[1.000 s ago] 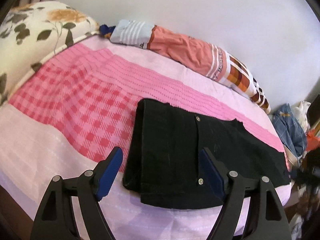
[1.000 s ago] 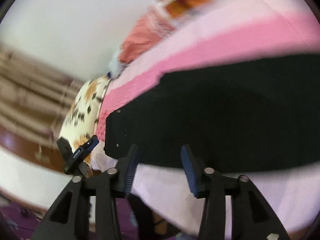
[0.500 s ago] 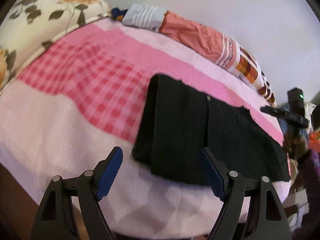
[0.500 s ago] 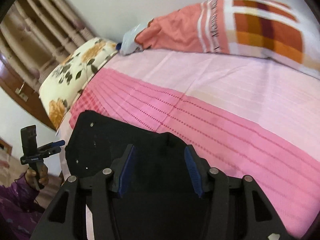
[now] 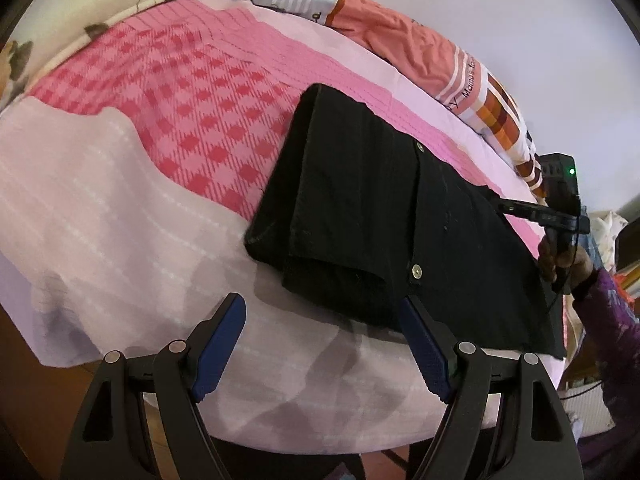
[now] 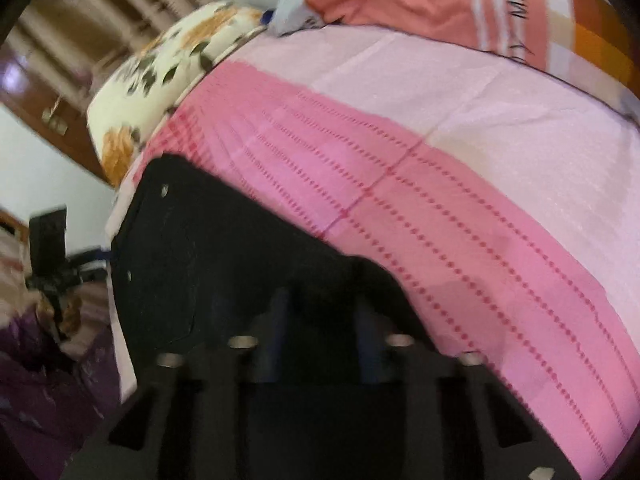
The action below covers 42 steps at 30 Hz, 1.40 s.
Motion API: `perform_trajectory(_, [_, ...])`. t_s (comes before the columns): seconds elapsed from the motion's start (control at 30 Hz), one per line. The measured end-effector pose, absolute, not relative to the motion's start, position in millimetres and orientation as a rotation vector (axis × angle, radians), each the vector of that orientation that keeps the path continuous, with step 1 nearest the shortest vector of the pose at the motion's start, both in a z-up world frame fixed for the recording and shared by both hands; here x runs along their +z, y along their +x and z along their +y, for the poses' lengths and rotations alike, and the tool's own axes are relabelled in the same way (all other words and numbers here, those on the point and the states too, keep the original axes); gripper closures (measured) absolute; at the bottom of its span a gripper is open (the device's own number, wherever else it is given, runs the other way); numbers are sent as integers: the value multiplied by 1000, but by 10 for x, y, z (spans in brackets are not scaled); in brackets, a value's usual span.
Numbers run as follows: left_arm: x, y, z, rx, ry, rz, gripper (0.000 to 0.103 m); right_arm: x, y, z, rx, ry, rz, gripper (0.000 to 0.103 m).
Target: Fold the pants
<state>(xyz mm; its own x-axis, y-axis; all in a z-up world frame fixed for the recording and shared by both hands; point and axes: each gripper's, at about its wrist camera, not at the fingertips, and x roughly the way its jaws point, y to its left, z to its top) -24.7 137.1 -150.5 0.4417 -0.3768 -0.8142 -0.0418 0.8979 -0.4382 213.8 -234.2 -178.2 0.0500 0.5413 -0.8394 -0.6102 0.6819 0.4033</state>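
Black pants (image 5: 384, 216) lie flat on the pink bed sheet (image 5: 160, 128), waistband at the left, legs running right. My left gripper (image 5: 324, 340) is open and empty, hovering just short of the waistband's near corner. My right gripper (image 6: 322, 312) is over the dark pants fabric (image 6: 224, 264) near the leg end; the view is blurred and its fingers are still apart. It also shows in the left wrist view (image 5: 552, 216) over the far edge of the legs.
A floral pillow (image 6: 160, 64) lies at the head of the bed. An orange striped rolled blanket (image 5: 420, 52) runs along the white wall. The bed's near edge drops off just ahead of my left gripper. Cluttered clothes (image 5: 608, 232) are at the far right.
My left gripper has drawn back toward the bed edge and then closer to the waistband corner. My right gripper has come down onto the pants' leg end, its fingers narrowing.
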Motion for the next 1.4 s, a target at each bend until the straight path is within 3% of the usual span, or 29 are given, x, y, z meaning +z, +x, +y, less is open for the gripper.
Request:
perform_trajectory(0.1, [-1517,-250,1356,-214,-419,1101,24,-1731,2105,-2322,890,-74,1207,93])
perform_trajectory(0.2, [-1517,-226,1359,-207,-430,1091,24,-1680,2101,-2358,876,-41,1163,94])
perform_trajectory(0.4, [-1500,-188,1348,-191,-466,1075,24,-1899,2297,-2740,782,283,1129,98])
perform_trajectory(0.6, [-1457,-215,1298,-185,-423,1073,24,-1953,2322,-2712,750,281,1126,98])
perform_trajectory(0.63, [-1446,-231,1309,-186,-429,1069,24,-1954,2342,-2736,750,298,1131,95])
perform_trajectory(0.67, [-1435,-244,1314,-182,-432,1068,24,-1928,2336,-2762,732,299,1120,79])
perform_trajectory(0.7, [-1422,-260,1331,-178,-434,1064,24,-1859,2315,-2813,686,300,1087,72])
perform_trajectory(0.9, [-1340,-399,1399,-254,-480,1022,24,-1142,1934,-2746,683,408,890,70])
perform_trajectory(0.93, [-1318,-414,1386,-272,-484,1012,24,-1060,1775,-2579,756,421,884,67])
perform_trajectory(1.0, [-1250,-466,1356,-335,-495,965,24,-1029,1528,-2263,858,400,909,50])
perform_trajectory(1.17, [-1393,-293,1336,-344,-526,1036,24,-1254,1044,-1611,959,365,1027,50])
perform_trajectory(1.3, [-1571,-236,1543,-355,-746,1038,24,-1352,806,-1494,993,460,1063,49])
perform_trajectory(1.33, [-1615,-228,1569,-362,-800,1042,25,-1374,759,-1513,990,482,1069,49])
perform_trajectory(1.37, [-1637,-209,1550,-361,-796,1056,34,-1381,729,-1520,985,492,1073,48])
perform_trajectory(1.4, [-1640,-188,1513,-359,-770,1067,58,-1401,694,-1541,974,506,1082,47])
